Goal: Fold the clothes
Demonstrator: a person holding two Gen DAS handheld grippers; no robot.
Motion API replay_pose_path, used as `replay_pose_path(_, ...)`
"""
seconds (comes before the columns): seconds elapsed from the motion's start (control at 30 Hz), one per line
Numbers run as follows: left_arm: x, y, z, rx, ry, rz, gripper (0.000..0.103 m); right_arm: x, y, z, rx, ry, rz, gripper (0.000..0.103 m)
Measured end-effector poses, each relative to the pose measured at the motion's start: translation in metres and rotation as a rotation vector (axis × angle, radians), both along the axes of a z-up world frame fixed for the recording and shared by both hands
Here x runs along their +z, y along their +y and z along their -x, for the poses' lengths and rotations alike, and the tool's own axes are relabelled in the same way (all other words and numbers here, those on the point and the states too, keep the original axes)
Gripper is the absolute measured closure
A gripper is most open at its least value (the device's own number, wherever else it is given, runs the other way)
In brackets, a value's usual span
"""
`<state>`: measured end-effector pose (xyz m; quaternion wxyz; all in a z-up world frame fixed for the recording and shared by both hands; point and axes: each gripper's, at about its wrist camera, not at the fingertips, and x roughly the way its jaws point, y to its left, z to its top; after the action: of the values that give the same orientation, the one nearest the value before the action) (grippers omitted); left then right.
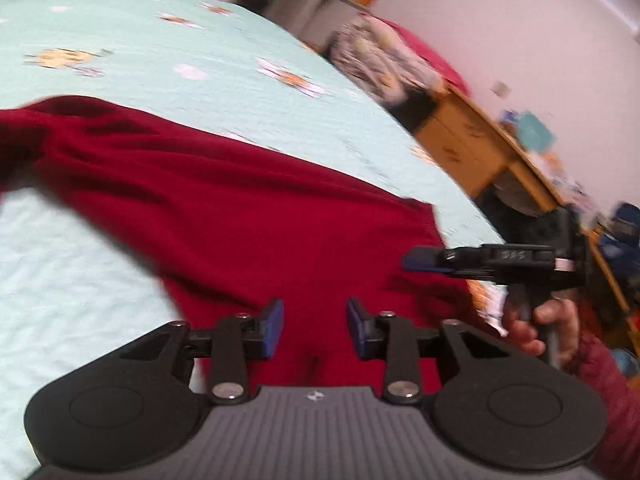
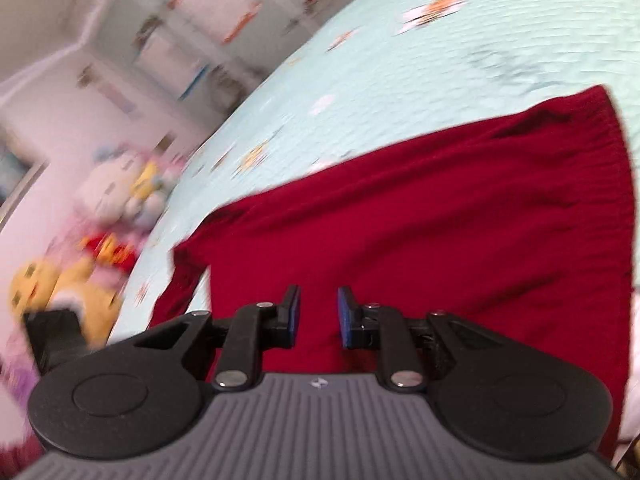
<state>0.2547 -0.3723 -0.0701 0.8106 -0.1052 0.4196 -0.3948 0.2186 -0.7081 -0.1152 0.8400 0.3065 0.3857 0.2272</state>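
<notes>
1. I am looking at a dark red garment (image 1: 248, 216) of soft knit cloth, lying wrinkled and partly spread on the bed (image 1: 168, 60), whose pale aqua quilted cover is carrying small orange and white printed motifs.
2. My left gripper (image 1: 315, 328) is hovering over the garment with its blue-padded fingers (image 1: 274, 328) standing well apart and holding nothing.
3. My right gripper (image 2: 317, 316) is also hanging over the red cloth, its fingers (image 2: 294, 314) parted by a narrower gap and empty.
4. In the left wrist view I am seeing the right gripper side-on, with a hand (image 1: 540, 328) wrapping its handle; some pale writing on its black body is too blurred to read.
5. A wooden desk (image 1: 472, 148) is standing beyond the bed, and blurred plush toys (image 2: 80, 264) are sitting beside it.
</notes>
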Motion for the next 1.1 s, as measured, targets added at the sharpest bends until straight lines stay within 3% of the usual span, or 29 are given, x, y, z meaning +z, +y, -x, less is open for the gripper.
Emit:
replay_pose_path(0.1, -0.021, -0.026, -0.028, -0.003, 0.010, -0.090, 0.065, -0.011, -0.002, -0.025, 0.003, 0.083, 0.131, 0.088)
replay_pose_path(0.13, -0.019, -0.026, -0.033, 0.008, 0.006, -0.091, 0.078, -0.013, -0.006, -0.036, -0.025, 0.093, 0.126, 0.095)
replay_pose_path(0.2, -0.015, -0.025, -0.042, 0.033, -0.003, -0.085, 0.087, -0.017, -0.018, -0.058, -0.102, 0.099, 0.082, 0.095)
replay_pose_path(0.3, -0.008, -0.023, -0.056, 0.071, -0.018, -0.076, 0.087, -0.019, -0.031, -0.079, -0.210, 0.080, 0.034, 0.097)
replay_pose_path(0.33, -0.005, -0.022, -0.060, 0.084, -0.023, -0.073, 0.082, -0.018, -0.033, -0.078, -0.241, 0.072, 0.032, 0.095)
replay_pose_path(0.37, -0.003, -0.021, -0.065, 0.096, -0.027, -0.070, 0.078, -0.017, -0.032, -0.074, -0.238, 0.069, 0.019, 0.089)
replay_pose_path(0.43, 0.002, -0.020, -0.074, 0.122, -0.037, -0.064, 0.067, -0.013, -0.026, -0.062, -0.175, 0.052, 0.020, 0.089)
replay_pose_path(0.53, 0.009, -0.018, -0.087, 0.160, -0.051, -0.054, 0.067, -0.001, -0.022, -0.046, -0.120, 0.019, 0.058, 0.089)
replay_pose_path(0.63, 0.013, -0.026, -0.098, 0.146, -0.109, -0.099, 0.068, 0.016, -0.025, -0.043, -0.194, -0.063, 0.089, 0.088)
replay_pose_path(0.73, 0.016, -0.040, -0.108, 0.101, -0.191, -0.176, 0.066, 0.034, -0.016, -0.061, -0.195, -0.143, 0.265, 0.079)
replay_pose_path(0.83, 0.019, -0.055, -0.118, 0.056, -0.274, -0.253, 0.051, 0.040, 0.011, -0.087, -0.125, -0.209, 0.461, 0.060)
replay_pose_path(0.9, 0.021, -0.064, -0.125, 0.026, -0.328, -0.304, 0.048, 0.040, 0.023, -0.097, -0.068, -0.245, 0.596, 0.058)
replay_pose_path(1.03, 0.025, -0.083, -0.138, -0.035, -0.438, -0.406, 0.043, 0.031, 0.026, -0.116, 0.019, -0.226, 0.701, 0.058)
replay_pose_path(1.1, 0.018, -0.086, -0.147, -0.057, -0.425, -0.431, 0.043, 0.026, 0.020, -0.118, 0.043, -0.208, 0.699, 0.058)
